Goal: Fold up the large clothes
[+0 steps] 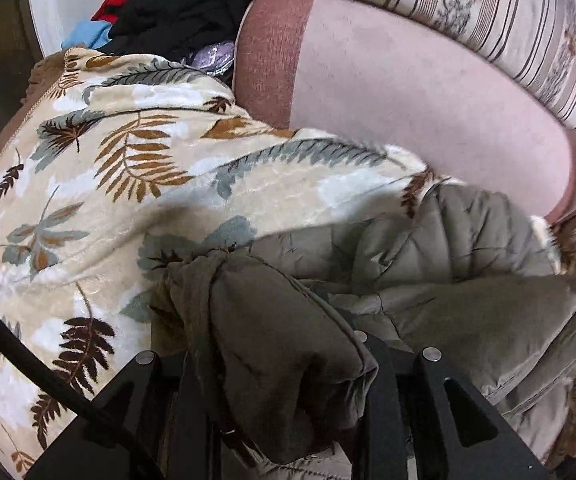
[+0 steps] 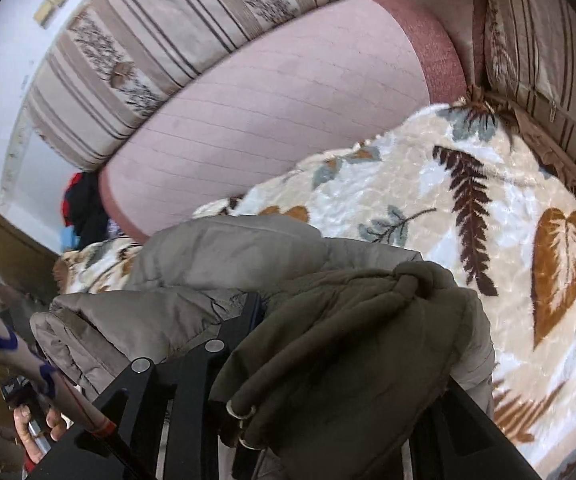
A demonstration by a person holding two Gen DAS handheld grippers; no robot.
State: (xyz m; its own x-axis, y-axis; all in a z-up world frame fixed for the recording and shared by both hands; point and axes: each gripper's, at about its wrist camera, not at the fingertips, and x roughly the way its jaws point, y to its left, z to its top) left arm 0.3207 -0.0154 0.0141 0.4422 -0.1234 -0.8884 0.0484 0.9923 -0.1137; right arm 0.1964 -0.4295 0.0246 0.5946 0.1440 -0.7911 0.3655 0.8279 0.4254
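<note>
An olive-grey padded jacket (image 1: 427,256) lies bunched on a cream blanket with a leaf print (image 1: 128,168). My left gripper (image 1: 284,344) is shut on a thick fold of the jacket, which drapes over and hides the fingertips. In the right wrist view the same jacket (image 2: 240,248) is bunched in front. My right gripper (image 2: 327,340) is shut on another darker fold of it with metal rings (image 2: 240,412); its right finger is hidden under cloth. The blanket (image 2: 467,208) spreads to the right.
A pink mattress (image 1: 407,92) and a striped floral cushion (image 1: 487,12) lie beyond the blanket. A pile of black, red and blue clothes (image 1: 176,12) sits at the far left. Another striped cushion (image 2: 547,48) stands at the right. A person's hand (image 2: 36,432) shows lower left.
</note>
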